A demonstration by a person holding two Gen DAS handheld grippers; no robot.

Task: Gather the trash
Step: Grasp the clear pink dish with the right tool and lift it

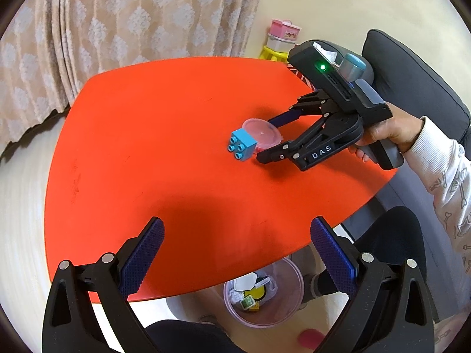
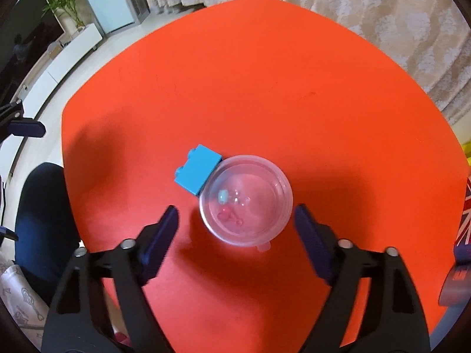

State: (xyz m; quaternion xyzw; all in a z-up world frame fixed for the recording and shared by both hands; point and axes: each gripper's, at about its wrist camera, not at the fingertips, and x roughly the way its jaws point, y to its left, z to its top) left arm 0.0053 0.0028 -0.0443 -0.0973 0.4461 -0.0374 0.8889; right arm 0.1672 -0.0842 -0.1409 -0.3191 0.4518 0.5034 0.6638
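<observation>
A clear round plastic cup with a pinkish tint is seen standing on the orange-red surface, near its middle, with a small blue toy brick touching its rim at about ten o'clock in the right wrist view. The right gripper is held just above the surface with its jaws spread wide, and the near half of the cup is framed between them, no contact being visible. In the left wrist view the same right gripper is shown at two o'clock, its jaws set either side of the cup, with the brick beside it. The left gripper is held at the near edge of the surface, jaws wide and holding nothing. A clear round plastic bin containing scraps is seen on the floor at six o'clock, below that edge.
</observation>
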